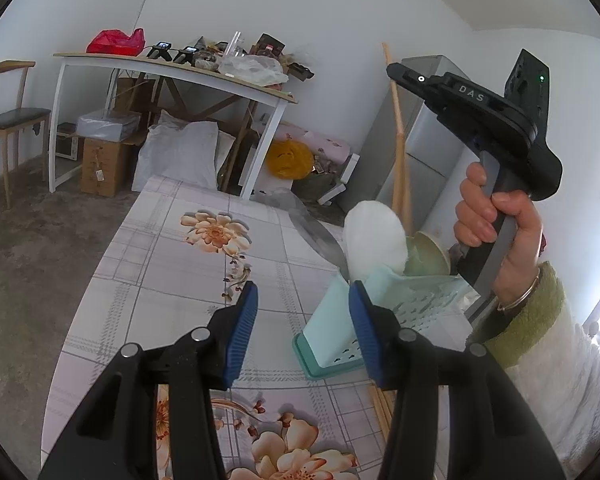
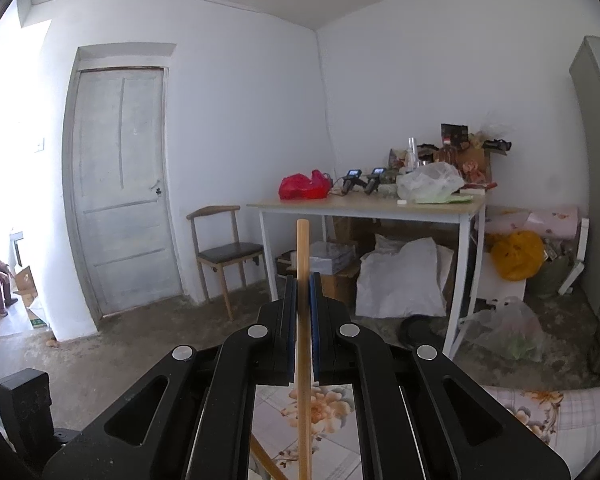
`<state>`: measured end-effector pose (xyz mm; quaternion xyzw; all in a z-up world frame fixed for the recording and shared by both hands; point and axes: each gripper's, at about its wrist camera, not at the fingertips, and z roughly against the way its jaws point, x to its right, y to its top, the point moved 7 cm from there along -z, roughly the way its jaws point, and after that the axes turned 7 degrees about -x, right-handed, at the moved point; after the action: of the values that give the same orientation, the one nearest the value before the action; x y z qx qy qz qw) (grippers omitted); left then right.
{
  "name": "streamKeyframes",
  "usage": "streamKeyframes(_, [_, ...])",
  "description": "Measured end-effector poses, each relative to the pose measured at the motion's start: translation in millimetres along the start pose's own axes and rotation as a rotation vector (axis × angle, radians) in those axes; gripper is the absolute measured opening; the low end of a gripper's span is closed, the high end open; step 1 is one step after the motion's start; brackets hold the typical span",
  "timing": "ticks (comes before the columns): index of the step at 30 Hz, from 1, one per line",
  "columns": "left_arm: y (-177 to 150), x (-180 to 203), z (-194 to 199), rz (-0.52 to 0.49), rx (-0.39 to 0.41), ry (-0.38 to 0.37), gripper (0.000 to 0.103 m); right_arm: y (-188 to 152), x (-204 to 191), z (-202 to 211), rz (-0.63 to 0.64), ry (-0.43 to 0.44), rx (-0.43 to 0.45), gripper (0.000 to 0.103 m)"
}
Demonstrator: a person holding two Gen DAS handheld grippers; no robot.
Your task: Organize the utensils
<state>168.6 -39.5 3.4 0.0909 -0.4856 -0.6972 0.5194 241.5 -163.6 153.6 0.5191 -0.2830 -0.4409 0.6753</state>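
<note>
My left gripper [image 1: 303, 300] is open and empty, held over the floral tablecloth [image 1: 172, 264] just left of a mint-green utensil holder [image 1: 340, 332]. The holder contains a white spoon [image 1: 374, 240], a green ladle [image 1: 426, 254] and a metal blade [image 1: 318, 234]. My right gripper [image 2: 302, 286] is shut on a wooden chopstick [image 2: 302, 248], which stands upright between the fingers. In the left wrist view the right gripper's body [image 1: 496, 120] is raised above the holder, and a wooden stick [image 1: 398, 132] rises beside it. More wooden sticks [image 1: 380, 404] lie on the cloth behind the holder.
A white-legged table [image 2: 364, 206] with a red bag [image 2: 304, 186], plastic bags and clutter stands at the far wall. A wooden chair [image 2: 224, 252], boxes, sacks and a yellow bag [image 2: 516, 254] sit around it. A grey cabinet [image 1: 428, 152] stands to the right.
</note>
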Motion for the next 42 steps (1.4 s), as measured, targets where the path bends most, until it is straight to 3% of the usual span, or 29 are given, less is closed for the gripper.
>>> streamKeyframes(9, [-2, 3, -2, -0.002, -0.012, -0.008, 0.046, -11, -11, 22, 0.076, -0.039, -0.019, 0.004])
streamKeyframes(16, [-9, 14, -7, -0.02, -0.044, -0.028, 0.047, -38, -11, 63, 0.081, -0.082, -0.058, 0.005])
streamKeyframes(18, [-11, 19, -10, -0.028, -0.059, -0.033, 0.051, -44, -10, 73, 0.064, -0.08, -0.07, 0.012])
streamKeyframes(20, [-12, 23, -12, -0.038, -0.065, -0.036, 0.053, -50, -6, 86, 0.032, -0.087, -0.076, 0.028])
streamKeyframes(21, [-12, 25, -13, -0.044, -0.069, -0.037, 0.054, -52, -4, 92, 0.015, -0.085, -0.073, 0.031])
streamKeyframes(26, [-14, 36, -20, -0.077, -0.081, -0.032, 0.061, -60, 13, 129, -0.105, -0.075, -0.034, 0.055])
streamKeyframes(29, [-13, 41, -26, -0.091, -0.084, -0.025, 0.064, -68, 33, 150, -0.225, -0.054, 0.004, 0.061])
streamKeyframes(35, [-11, 44, -38, -0.105, -0.099, -0.017, 0.065, -99, 82, 158, -0.5, 0.01, 0.013, 0.064])
streamKeyframes(42, [-8, 50, -55, -0.098, -0.127, -0.042, 0.065, -142, 121, 116, -0.8, 0.182, -0.045, 0.064])
